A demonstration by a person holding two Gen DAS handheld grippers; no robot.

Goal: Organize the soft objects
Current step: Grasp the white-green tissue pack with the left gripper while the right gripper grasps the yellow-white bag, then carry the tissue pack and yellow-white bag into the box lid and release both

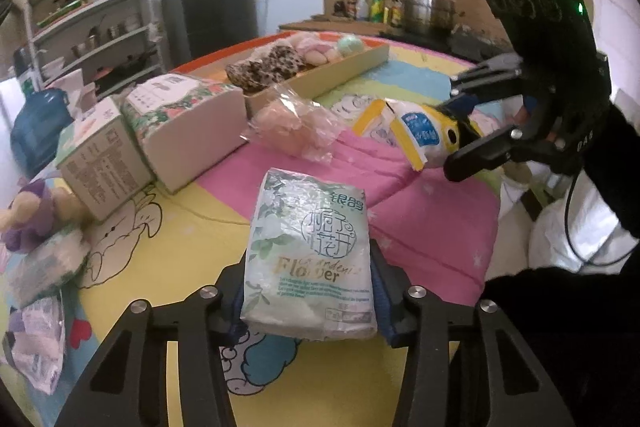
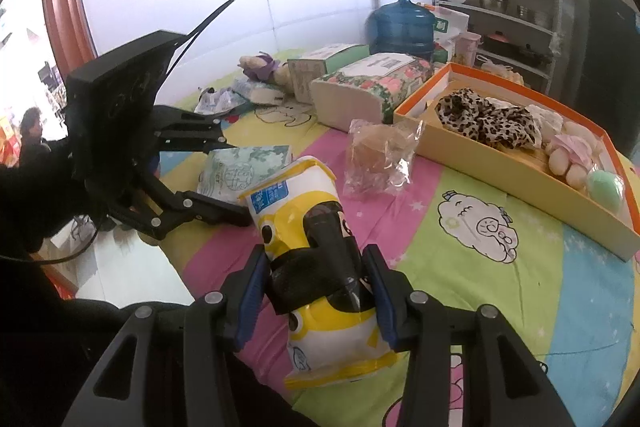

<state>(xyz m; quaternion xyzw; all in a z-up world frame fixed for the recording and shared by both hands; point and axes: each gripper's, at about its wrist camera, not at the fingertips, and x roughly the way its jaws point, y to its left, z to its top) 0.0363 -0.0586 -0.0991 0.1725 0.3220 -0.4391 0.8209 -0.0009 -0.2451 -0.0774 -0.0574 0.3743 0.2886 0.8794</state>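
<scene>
My left gripper (image 1: 308,291) is shut on a pale green tissue pack (image 1: 310,255) printed "Flower", held above the colourful quilt. It also shows in the right wrist view (image 2: 240,173), where the left gripper (image 2: 230,183) stands at the left. My right gripper (image 2: 316,287) is shut on a yellow and white tissue pack with a cartoon face (image 2: 320,259). The same pack (image 1: 416,129) and the right gripper (image 1: 460,131) show at the right of the left wrist view. A long yellow box (image 2: 500,167) holds a leopard-print cloth (image 2: 488,121) and pastel soft items.
A clear bag with a beige sponge (image 1: 292,125) lies mid-table. Floral tissue packs (image 1: 180,107) and a cardboard box (image 1: 100,155) stand at the left. A purple plush (image 1: 28,215) and small tissue packs (image 1: 38,343) lie at the near left edge. A blue water jug (image 2: 400,23) stands behind.
</scene>
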